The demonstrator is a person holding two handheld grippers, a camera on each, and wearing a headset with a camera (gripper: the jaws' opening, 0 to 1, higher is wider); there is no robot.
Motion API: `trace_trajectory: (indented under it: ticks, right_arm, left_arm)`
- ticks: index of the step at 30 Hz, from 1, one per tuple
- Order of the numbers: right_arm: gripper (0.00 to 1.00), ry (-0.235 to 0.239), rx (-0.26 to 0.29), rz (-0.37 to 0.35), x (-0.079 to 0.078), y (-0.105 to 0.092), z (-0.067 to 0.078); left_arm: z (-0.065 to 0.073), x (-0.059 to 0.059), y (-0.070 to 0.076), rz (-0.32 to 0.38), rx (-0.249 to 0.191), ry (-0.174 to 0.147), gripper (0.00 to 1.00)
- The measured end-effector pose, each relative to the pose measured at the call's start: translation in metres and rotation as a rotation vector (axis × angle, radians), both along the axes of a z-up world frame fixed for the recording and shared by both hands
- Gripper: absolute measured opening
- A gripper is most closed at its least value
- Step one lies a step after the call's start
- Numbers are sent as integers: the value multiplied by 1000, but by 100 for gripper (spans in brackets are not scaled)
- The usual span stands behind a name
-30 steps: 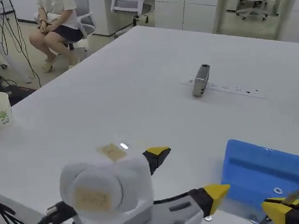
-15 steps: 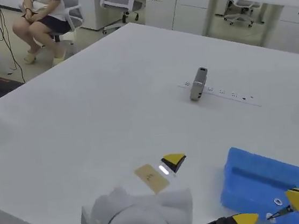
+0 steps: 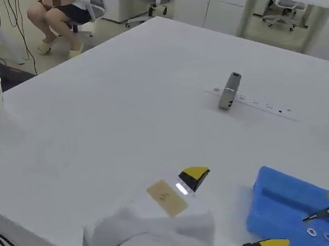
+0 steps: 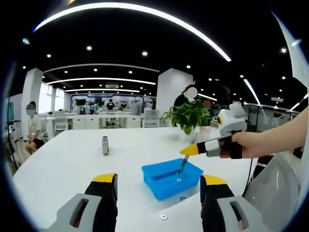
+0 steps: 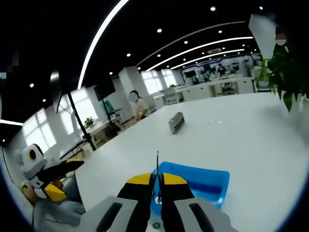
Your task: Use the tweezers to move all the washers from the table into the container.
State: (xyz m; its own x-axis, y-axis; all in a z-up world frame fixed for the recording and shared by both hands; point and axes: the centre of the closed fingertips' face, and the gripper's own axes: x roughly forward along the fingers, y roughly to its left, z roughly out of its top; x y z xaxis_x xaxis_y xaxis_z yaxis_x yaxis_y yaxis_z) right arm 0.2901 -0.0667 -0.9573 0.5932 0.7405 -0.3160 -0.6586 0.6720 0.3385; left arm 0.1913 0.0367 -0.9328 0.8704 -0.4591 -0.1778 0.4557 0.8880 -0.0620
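"Which gripper had the tweezers?"

"The right gripper. Its jaws were pinched tight on the tweezers, which stuck straight out between the two yellow tips."

"And where were they pointing?"

"Down into the blue container. From the left gripper view, the points hung just over its inside. I couldn't tell if anything was caught between them, they were too fine."

"What about the left gripper?"

"The left gripper was spread wide with nothing in it. It hung low over the white table, just beside the container's near edge."

"Any washers in yet?"

"Two washers lay on the container floor, close to the tweezers' points. Two more washers sat on the table just in front of the container, one touching distance from its wall, the other nearer the left gripper."
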Motion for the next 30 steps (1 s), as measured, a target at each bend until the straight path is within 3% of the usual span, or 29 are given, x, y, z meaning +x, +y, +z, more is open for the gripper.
trace_trajectory:
  ticks: [11,17,30]
  right_arm:
    - [2,-3,-165,25,22,-1,-36]
    - [2,-13,-222,70,25,2,-48]
    - [2,-20,-275,124,28,2,-61]
  left_arm:
    - [-6,0,0,4,15,25,69]
    - [-9,-1,-1,-1,33,36,69]
    - [-10,0,0,9,35,43,69]
